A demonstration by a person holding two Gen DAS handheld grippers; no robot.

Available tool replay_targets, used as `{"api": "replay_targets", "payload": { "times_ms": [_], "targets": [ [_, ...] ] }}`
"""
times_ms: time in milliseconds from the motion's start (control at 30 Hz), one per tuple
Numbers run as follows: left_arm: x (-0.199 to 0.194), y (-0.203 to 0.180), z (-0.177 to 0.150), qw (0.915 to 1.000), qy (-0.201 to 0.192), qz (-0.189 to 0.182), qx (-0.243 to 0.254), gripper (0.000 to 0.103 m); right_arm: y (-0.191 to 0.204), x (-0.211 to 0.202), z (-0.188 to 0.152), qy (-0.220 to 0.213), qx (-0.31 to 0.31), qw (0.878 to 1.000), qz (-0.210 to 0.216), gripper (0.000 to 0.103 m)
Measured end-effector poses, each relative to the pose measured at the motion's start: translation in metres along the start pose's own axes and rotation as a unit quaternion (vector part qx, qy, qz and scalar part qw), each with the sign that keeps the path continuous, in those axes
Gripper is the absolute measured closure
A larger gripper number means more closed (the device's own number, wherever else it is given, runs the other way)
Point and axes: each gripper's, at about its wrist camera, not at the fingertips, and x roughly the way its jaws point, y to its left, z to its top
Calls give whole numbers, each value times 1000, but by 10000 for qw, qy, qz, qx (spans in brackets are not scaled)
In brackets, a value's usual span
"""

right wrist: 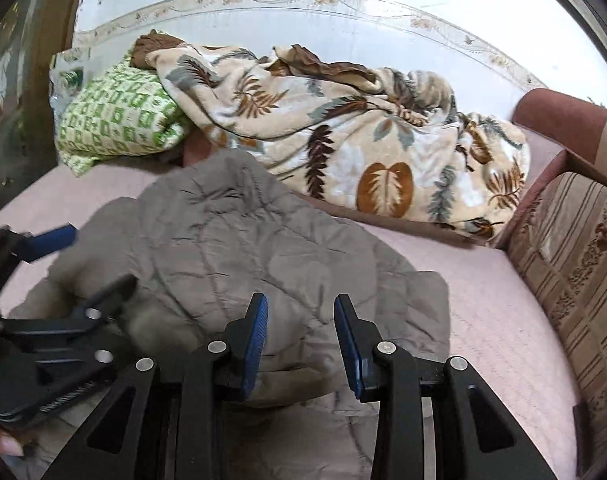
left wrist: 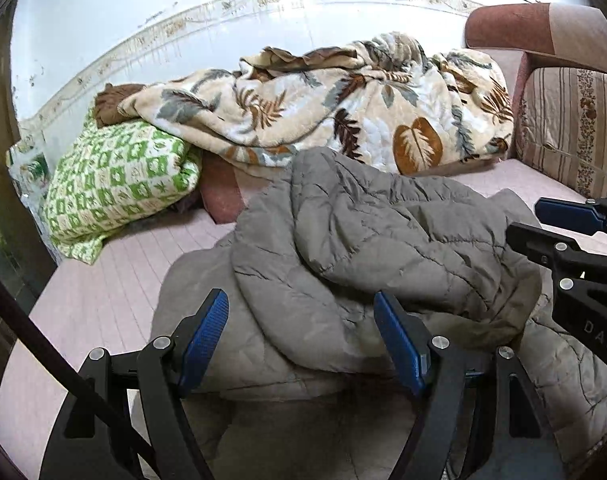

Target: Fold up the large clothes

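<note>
- Lying rumpled on the pink sofa seat (right wrist: 483, 300), partly doubled over itself: grey quilted jacket (left wrist: 363, 232)
- Hovering over its near edge with jaws wide apart, holding nothing: left gripper (left wrist: 301, 340)
- Poised beside it, jaws parted more narrowly, also empty: right gripper (right wrist: 301, 340)
- Probably between folds; next calls for pinching a hem or sleeve edge
- Heaped behind: leaf-print blanket (right wrist: 363, 140), green checked pillow (left wrist: 115, 184)

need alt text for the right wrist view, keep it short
A crumpled grey quilted jacket lies on a pink sofa seat, with the right gripper poised over its near edge, jaws open and holding nothing. The left gripper is at the left, and a leaf-print blanket and green checked pillow sit behind.
</note>
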Motion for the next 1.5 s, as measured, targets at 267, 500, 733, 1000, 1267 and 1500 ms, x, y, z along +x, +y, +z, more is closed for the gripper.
{"api": "replay_targets", "payload": {
  "times_ms": [267,500,733,1000,1267,1500],
  "targets": [
    [3,9,2,9997,-46,19,-219,29,10,-3,-2,-155,-366,9985,-372,66],
    [6,10,1,9998,-30,61,-208,29,23,-5,-5,-243,-748,9951,-601,66],
    [5,25,4,9977,126,-180,-647,29,18,-9,-2,-138,-363,9992,34,66],
    [-6,63,8,9886,-84,762,-1292,29,-10,-16,5,-442,747,9926,855,56],
    [-18,108,9,9720,-197,1465,-1828,29,-12,39,-16,421,1041,9874,1112,56],
    [-10,139,1,9620,169,1339,-2373,29,-13,59,-32,746,1280,9808,1266,56]
  ]
}}
